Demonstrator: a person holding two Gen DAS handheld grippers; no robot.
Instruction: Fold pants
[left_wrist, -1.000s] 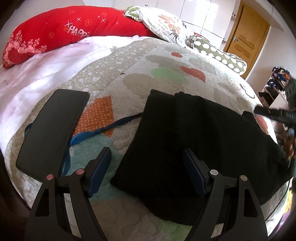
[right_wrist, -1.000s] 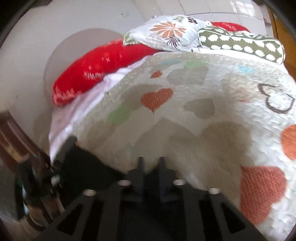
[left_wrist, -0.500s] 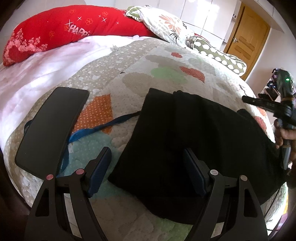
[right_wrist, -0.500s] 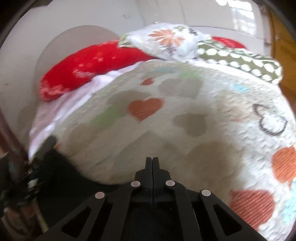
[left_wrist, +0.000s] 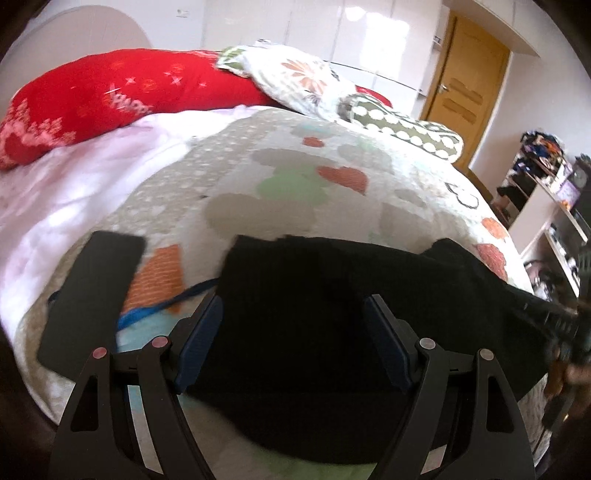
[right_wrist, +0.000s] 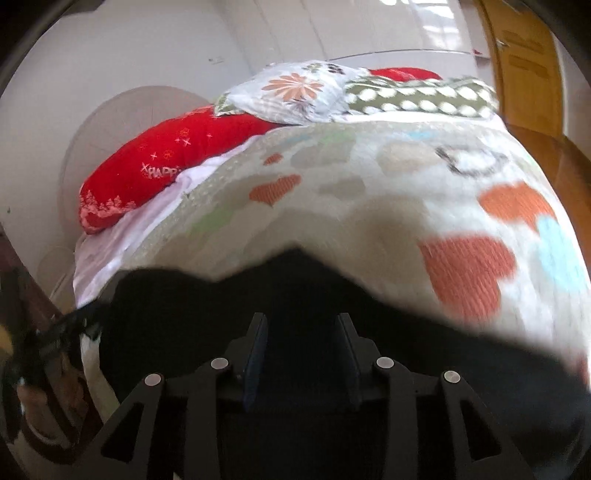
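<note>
I see left gripper (left_wrist: 291, 341) spread wide over black pants (left_wrist: 332, 295) on quilt (left_wrist: 295, 177); phone (left_wrist: 92, 295) and blue strap (left_wrist: 166, 306) lie left.

Heart-print quilted bed (left_wrist: 295, 192) — black pants (left_wrist: 332, 295), red pillow (left_wrist: 110, 96), dark phone (left_wrist: 92, 291)

A home bedroom. A bed with a heart-patterned quilt (left_wrist: 295, 184) carries a red pillow (left_wrist: 110, 96). A wooden door (left_wrist: 469, 81) stands behind.
</note>
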